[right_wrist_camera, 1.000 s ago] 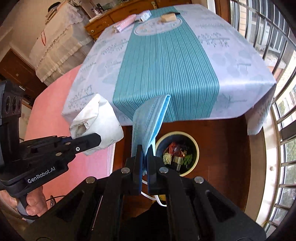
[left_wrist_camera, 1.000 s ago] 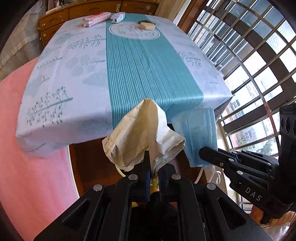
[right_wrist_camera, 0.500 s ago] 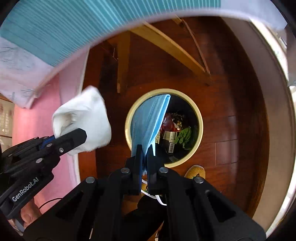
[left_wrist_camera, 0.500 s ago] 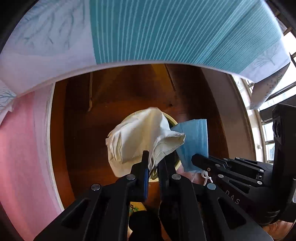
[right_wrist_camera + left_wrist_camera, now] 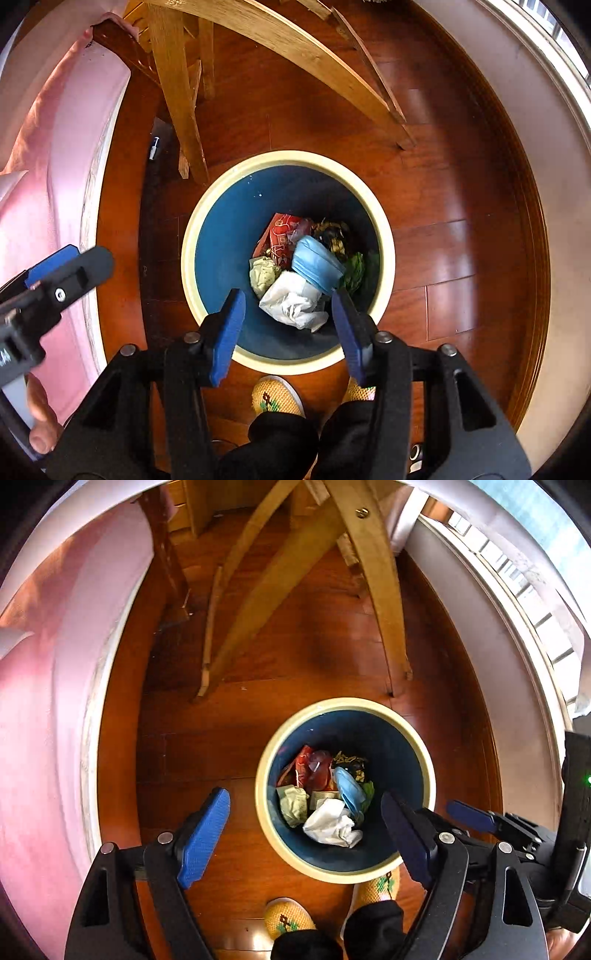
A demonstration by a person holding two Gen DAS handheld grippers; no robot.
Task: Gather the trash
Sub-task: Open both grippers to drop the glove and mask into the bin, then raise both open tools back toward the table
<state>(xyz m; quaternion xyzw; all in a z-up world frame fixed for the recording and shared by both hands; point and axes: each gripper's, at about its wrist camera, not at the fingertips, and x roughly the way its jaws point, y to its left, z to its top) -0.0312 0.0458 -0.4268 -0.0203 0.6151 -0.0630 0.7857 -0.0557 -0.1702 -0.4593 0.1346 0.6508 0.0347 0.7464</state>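
A round bin with a cream rim (image 5: 424, 760) (image 5: 384, 236) and dark blue inside stands on the wooden floor. In it lie the crumpled white paper (image 5: 332, 825) (image 5: 291, 301), the blue face mask (image 5: 349, 788) (image 5: 316, 266) and other wrappers. My left gripper (image 5: 306, 830) is open and empty, above the bin's near left rim. My right gripper (image 5: 290, 325) is open and empty, above the bin's near side; it also shows at the right of the left wrist view (image 5: 469, 816).
Wooden table legs (image 5: 376, 572) (image 5: 177, 88) stand just beyond the bin. A pink cloth (image 5: 44, 701) (image 5: 48, 177) hangs on the left. A pale wall and window sill (image 5: 491, 635) run on the right. The person's yellow slippers (image 5: 290, 917) (image 5: 277, 397) are below the bin.
Both grippers dropped lower over the bin and opened. The white paper left my left gripper and the blue mask left my right gripper; both now lie in the bin.
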